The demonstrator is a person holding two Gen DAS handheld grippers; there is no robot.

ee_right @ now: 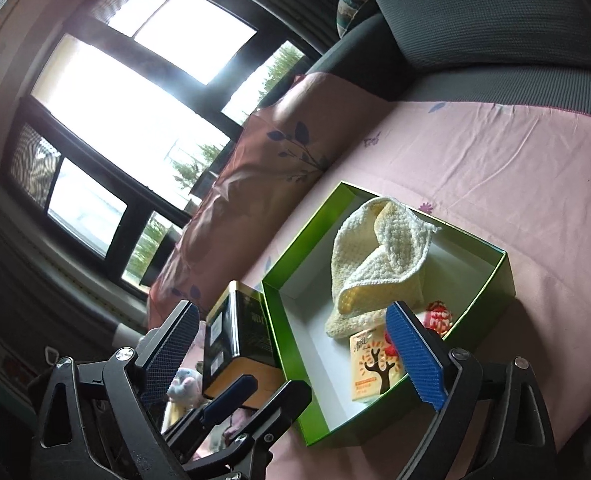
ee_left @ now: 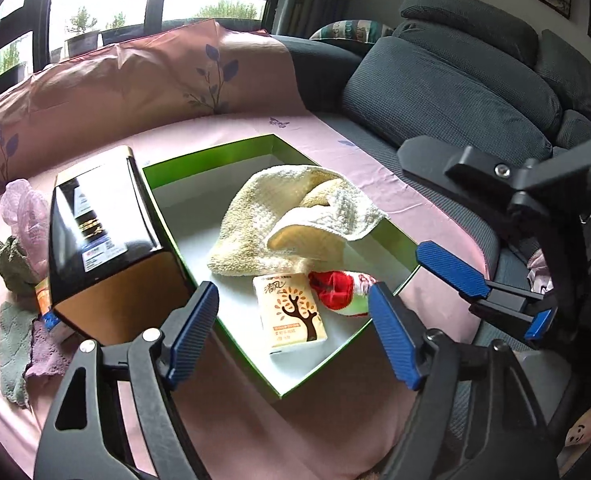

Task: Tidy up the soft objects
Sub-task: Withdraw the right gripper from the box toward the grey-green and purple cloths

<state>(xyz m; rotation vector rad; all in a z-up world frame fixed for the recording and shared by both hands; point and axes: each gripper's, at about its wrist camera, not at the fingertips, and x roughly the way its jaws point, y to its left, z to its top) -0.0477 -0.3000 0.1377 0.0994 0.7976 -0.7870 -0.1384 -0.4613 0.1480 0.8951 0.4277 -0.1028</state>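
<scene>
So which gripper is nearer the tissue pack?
Left. The left gripper hangs open right over the tissue pack; the right gripper, also open, sits off beyond the green box edge.

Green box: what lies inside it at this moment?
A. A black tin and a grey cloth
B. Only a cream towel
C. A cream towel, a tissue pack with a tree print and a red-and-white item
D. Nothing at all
C: the left wrist view shows the towel, the tissue pack and the red-and-white item all within the walls of the green box.
</scene>
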